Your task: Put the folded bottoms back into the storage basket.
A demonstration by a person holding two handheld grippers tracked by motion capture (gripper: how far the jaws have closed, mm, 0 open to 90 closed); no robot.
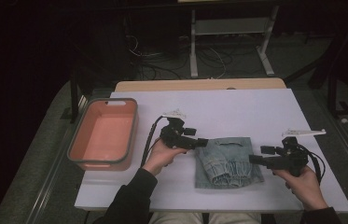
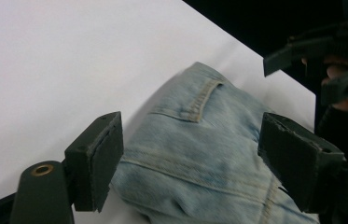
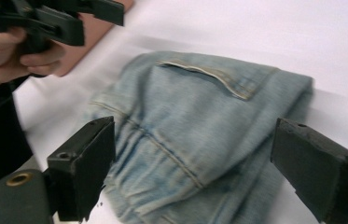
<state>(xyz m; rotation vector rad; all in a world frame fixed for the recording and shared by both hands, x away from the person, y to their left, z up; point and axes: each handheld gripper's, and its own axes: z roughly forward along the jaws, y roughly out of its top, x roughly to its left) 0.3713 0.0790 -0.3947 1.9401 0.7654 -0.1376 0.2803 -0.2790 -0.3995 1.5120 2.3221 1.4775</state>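
Two hand-held grippers sit over a white bench (image 1: 237, 107) in the high view, with a folded pair of light blue jeans (image 1: 227, 162) lying flat between them, near the front edge. The left gripper (image 1: 201, 142) points right at the jeans' upper left corner, held in the person's left hand (image 1: 161, 156). The right gripper (image 1: 259, 155) points left at the jeans' right edge, held in the right hand (image 1: 304, 186). Neither is gripping the cloth. An empty salmon-pink tub (image 1: 104, 134) stands at the bench's left side, well apart from the jeans.

From the left gripper view, its own black fingers (image 2: 99, 161) stand wide apart with nothing between the pads; the jeans (image 2: 199, 158) lie on the bench beyond them, a stitched pocket facing up. The other gripper shows at the upper right, dark against the background.

From the right gripper view, its fingers (image 3: 87, 163) also stand wide apart and clear of the fabric. The jeans (image 3: 195, 126) spread out beyond them, pocket seam toward the top. The left hand (image 3: 3, 51) and its gripper appear at the upper left, beside the pink tub (image 3: 92, 32).
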